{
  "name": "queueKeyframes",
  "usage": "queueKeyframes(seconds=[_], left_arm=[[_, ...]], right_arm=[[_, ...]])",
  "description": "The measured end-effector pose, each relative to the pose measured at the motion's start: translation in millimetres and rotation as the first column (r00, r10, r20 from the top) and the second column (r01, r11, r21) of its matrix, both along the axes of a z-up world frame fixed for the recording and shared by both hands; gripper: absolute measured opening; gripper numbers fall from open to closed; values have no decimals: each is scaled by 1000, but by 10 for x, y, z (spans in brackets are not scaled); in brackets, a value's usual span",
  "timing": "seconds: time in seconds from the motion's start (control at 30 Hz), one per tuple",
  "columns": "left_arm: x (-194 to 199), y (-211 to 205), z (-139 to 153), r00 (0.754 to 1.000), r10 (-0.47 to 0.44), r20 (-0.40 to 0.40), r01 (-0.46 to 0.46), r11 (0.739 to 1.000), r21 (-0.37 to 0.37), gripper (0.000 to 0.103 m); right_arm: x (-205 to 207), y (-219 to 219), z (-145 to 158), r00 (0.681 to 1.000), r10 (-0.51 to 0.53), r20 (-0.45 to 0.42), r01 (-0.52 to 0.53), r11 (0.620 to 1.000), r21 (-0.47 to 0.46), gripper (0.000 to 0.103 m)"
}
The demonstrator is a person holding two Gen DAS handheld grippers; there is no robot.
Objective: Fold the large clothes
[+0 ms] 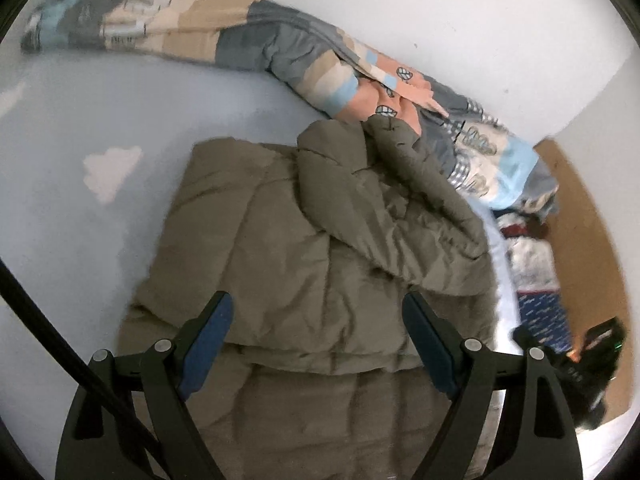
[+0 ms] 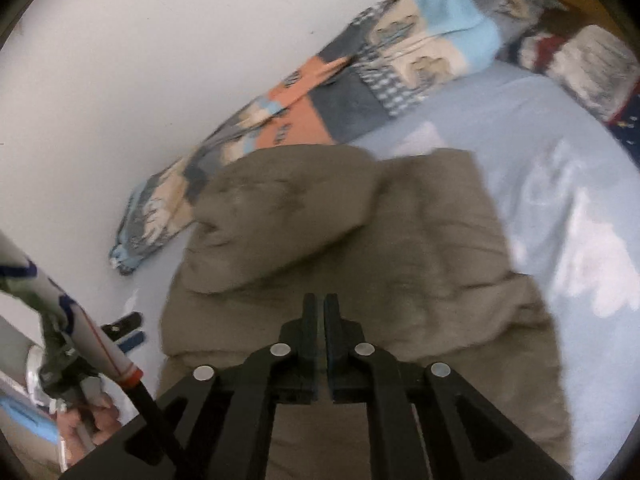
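Observation:
An olive-brown quilted jacket (image 1: pixel 320 240) lies partly folded on a pale blue bed sheet (image 1: pixel 80 220), one puffy part lapped over its top right. My left gripper (image 1: pixel 318 316) hangs just above the jacket's near part, jaws wide open and empty. In the right wrist view the same jacket (image 2: pixel 360 240) fills the middle. My right gripper (image 2: pixel 319 308) is over its near edge with its jaws closed together; no cloth shows between them. The left gripper's fingertips (image 2: pixel 128 336) show at the jacket's left edge in that view.
A patchwork blanket (image 1: pixel 280 52) is bunched along the white wall (image 1: pixel 440 20) behind the jacket. Pillows and dark blue bedding (image 1: pixel 536 272) lie at the right by a brown headboard (image 1: pixel 592 240). The person's hand and sleeve (image 2: pixel 80 360) are at lower left.

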State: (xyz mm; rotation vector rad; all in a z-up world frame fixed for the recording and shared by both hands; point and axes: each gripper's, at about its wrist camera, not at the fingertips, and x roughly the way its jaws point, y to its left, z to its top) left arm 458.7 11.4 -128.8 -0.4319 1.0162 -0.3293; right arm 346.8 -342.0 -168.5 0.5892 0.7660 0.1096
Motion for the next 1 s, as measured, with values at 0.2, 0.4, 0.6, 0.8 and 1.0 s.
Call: queueKeyframes(seconds=[0.2,0.4,0.6,0.8,1.0], left_arm=[[297,-120,-167,994,27,-104,-44,986,-161,85],[621,-394,-326,990,31,-138,-56,982,-179,85],[888,-534,-439,994,55,-97,-74,975,-210,40],[641,-627,-214,1000,-5,3,5,990,-140,18],[20,-573,112,995,-55,82,60,996,-58,18]], right_arm=[[233,66,-243,997,-73,-8,73,976,206,59],[513,-38,-530,990,-135,-39,140,933,330,59],[733,-169,-653,986,-164,-40,167,911,377,52],[710,-110,-407,990,-138,27,125,952,278,10],[371,-4,40,997,-52,58,41,984,171,9]])
